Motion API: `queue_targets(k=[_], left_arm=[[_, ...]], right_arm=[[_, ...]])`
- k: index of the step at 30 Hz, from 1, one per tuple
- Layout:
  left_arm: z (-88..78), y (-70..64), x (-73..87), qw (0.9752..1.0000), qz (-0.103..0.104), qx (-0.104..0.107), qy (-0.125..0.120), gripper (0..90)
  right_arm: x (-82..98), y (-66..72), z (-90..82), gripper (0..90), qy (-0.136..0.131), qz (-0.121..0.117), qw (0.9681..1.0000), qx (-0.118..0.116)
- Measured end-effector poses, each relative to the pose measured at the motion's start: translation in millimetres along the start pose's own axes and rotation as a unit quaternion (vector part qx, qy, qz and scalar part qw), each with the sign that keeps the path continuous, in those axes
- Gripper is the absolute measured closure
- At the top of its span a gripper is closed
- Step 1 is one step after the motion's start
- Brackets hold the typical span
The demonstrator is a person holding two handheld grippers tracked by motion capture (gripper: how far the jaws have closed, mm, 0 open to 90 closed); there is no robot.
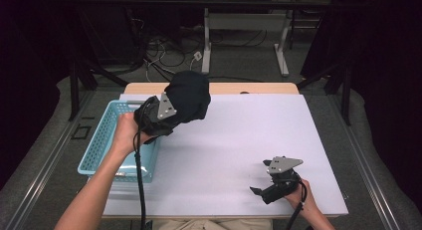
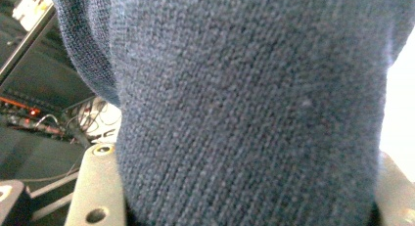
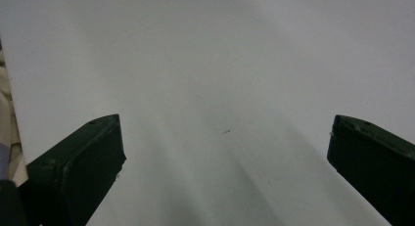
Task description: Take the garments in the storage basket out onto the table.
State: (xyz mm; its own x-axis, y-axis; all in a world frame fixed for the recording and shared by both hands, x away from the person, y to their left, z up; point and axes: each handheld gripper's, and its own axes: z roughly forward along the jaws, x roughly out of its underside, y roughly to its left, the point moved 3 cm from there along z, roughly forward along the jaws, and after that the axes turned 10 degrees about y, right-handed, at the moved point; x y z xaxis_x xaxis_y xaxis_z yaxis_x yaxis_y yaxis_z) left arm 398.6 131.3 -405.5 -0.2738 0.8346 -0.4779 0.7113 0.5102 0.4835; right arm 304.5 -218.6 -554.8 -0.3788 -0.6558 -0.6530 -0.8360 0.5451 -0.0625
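A white sheet (image 1: 239, 140) covers the bench (image 1: 214, 88), whose wooden edge shows at the 12 o'clock side. Grey carpeted floor (image 1: 239, 60) surrounds it, with a metal rail (image 1: 40, 175) running along the 8 o'clock side. Toward 12 o'clock stands a second table on white legs (image 1: 281, 51), with loose cables (image 1: 164, 53) on the floor at 11 o'clock. Black curtains (image 1: 383, 65) close off both sides; the light falls brightest on the sheet.

No readable text, no labels, no brands, no numbers, no signs on anything in view
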Motion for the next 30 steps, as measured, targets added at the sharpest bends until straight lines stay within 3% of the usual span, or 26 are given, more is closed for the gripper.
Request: queue_targets(k=[14, 30], left_arm=[[15.5, -17.7, -21.7, 0.9995, 0.023, 0.022, -0.002, 39.3], [27.4, -31.5, -34.5, 0.9985, 0.033, 0.042, -0.010, 39.2]], right_arm=[[-0.1, 0.2, 0.0, 0.0, -0.005, 0.001, 1.0000, 0.002], [-0.2, 1.4, -0.9, 0.0, 0.002, 0.003, 1.0000, -0.001]])
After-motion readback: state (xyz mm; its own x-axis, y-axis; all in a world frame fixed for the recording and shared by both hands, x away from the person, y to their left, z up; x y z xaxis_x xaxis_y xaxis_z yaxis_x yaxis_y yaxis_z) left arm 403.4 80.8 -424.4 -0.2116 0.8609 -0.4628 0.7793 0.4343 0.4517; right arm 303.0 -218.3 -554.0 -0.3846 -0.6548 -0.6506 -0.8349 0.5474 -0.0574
